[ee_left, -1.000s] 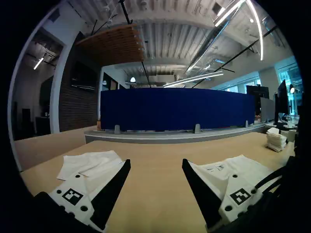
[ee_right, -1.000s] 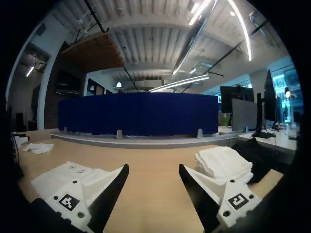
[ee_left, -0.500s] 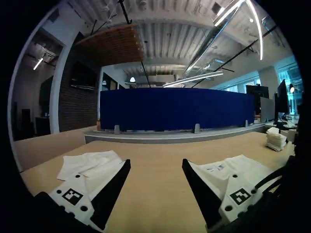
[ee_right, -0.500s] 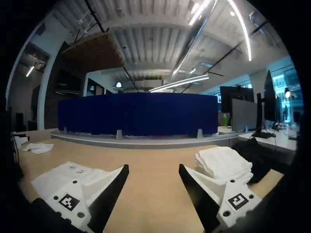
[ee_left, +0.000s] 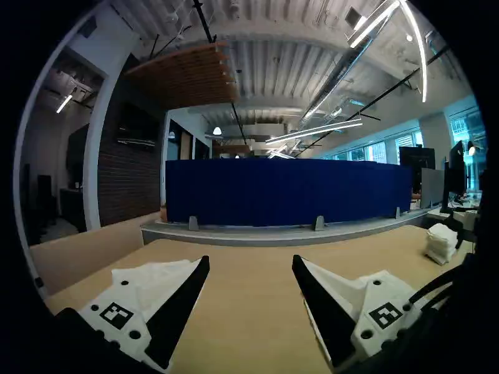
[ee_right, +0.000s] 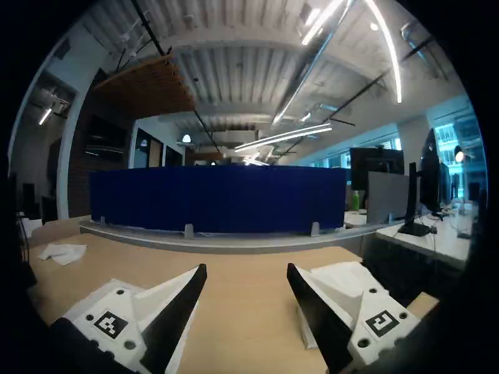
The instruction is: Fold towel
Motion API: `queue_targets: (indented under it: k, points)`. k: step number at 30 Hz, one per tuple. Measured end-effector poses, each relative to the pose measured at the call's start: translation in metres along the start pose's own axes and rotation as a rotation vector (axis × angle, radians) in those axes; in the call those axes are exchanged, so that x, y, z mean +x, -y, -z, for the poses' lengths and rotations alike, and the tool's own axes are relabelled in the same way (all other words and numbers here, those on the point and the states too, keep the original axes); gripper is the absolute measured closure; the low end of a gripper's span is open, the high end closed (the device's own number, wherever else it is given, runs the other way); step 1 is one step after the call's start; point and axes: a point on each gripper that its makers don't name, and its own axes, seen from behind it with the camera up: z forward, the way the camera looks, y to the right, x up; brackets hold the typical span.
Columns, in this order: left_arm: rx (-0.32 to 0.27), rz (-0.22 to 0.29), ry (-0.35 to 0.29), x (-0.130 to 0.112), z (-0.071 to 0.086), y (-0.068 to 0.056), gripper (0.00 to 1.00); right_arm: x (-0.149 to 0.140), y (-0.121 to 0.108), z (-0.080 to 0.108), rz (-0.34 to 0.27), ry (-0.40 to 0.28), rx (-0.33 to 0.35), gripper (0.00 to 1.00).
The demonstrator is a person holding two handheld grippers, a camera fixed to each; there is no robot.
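Blue divider: lower in both views than a second ago; the cameras have tipped up, more ceiling now, less cloth showing past the fingers; it walls off the far edge of the table
Towel: flat on the wooden table in the left gripper view, its near part hidden behind the right-hand finger
Second towel: rumpled, peeking over the other finger of that same view; less of it in frame than before
Folded stack: far right on the table in the left gripper view; in the right gripper view it's sunk low behind a finger, well down from where it stood
Monitors: on the neighbouring desk to the right, right gripper view, well apart from the cloth
Left gripper: jaws wide, bare tabletop between them, gripping nothing
Right gripper: same story, spread wide and empty; whether the tips touch the table, can't tell
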Motion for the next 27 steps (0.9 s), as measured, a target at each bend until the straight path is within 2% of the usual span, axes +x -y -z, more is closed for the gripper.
queue_targets:
  k: [5,11,17,20,27]
  points:
    - [-0.004,-0.011,0.000,0.059,0.003,-0.002,0.01,0.049,0.003,0.005,0.027,0.012,0.010,0.00]
    - [-0.016,-0.015,0.012,0.116,0.008,-0.006,0.01,0.114,0.004,0.011,-0.010,-0.004,0.016,0.00]
    - [-0.010,-0.014,0.031,0.138,0.004,-0.008,0.01,0.138,-0.004,0.008,-0.028,0.006,0.003,0.00]
    - [-0.020,-0.019,0.046,0.143,0.001,-0.014,0.01,0.142,-0.005,0.005,-0.018,0.026,0.004,0.00]
    - [-0.145,-0.052,0.129,0.137,0.000,-0.044,0.01,0.142,0.016,0.006,0.053,0.101,0.121,0.01]
